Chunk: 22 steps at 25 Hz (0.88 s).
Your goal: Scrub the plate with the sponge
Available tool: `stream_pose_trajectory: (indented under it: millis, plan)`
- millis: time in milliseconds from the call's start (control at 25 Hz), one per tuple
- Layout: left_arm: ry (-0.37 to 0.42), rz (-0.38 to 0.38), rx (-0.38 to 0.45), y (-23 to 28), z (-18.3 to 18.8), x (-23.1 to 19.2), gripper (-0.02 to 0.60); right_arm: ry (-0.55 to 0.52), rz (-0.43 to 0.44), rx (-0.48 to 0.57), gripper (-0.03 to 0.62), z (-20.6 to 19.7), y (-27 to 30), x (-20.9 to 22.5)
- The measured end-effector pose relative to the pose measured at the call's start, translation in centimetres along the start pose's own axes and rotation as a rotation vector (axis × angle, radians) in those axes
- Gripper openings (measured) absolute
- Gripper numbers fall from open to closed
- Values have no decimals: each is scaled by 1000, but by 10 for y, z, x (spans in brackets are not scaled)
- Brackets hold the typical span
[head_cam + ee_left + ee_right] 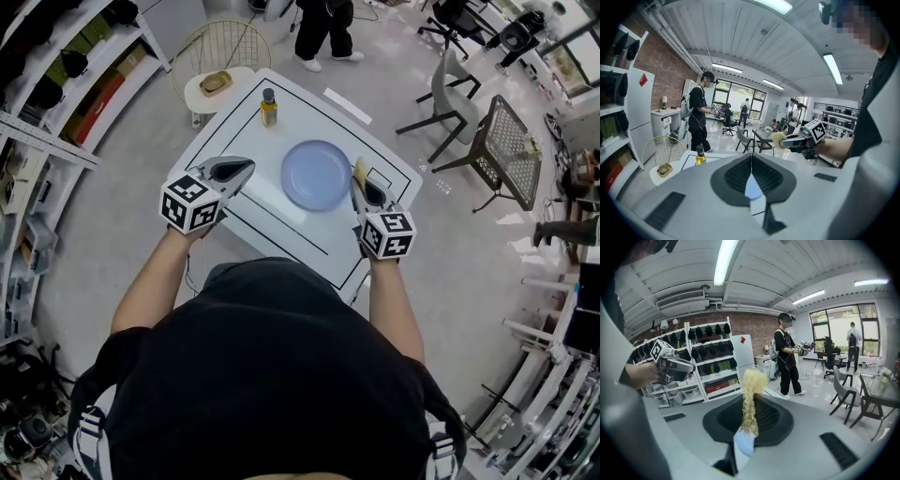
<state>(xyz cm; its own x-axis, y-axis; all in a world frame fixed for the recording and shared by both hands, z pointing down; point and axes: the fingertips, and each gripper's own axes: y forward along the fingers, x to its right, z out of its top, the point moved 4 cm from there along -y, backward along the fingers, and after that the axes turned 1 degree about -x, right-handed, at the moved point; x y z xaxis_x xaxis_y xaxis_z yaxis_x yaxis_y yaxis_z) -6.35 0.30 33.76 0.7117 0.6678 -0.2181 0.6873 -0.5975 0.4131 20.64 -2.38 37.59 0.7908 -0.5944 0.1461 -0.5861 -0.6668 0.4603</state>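
At bench (pixel 302 111) centre: plate (pixel 317 175), lying flat, unheld. Right gripper (pixel 360 184) was clamped on the sponge (pixel 750 391) by its right rim. Left gripper (pixel 244 168) had jaws together, empty, off its left rim. Risk I judged: unsteadied, the plate could skid under scrubbing.

Open-plan robotics lab or office workspace. Beyond the right gripper (pixel 749 423), a brick wall (pixel 754 326) and stocked shelving (pixel 710 362) under strip lights (pixel 723 258). Past the left gripper (pixel 751 183), tall windows (pixel 736 99), office chairs (pixel 742 138) and people (pixel 698 112) standing with equipment. Below both grippers, a white test table (pixel 309 108) with taped outlines on a polished grey floor (pixel 141 187).
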Motion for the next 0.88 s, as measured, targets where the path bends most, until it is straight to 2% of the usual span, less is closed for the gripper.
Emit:
stream_pose_trajectory:
  millis: [360,880]
  plan:
    - [-11,-12,-1,2,-7,-4,9,4,-7,-32,37,-13,6,-1]
    - [-43,-82,-27,35,-12,-47,9,23,-57,-134,37,-32,41,11]
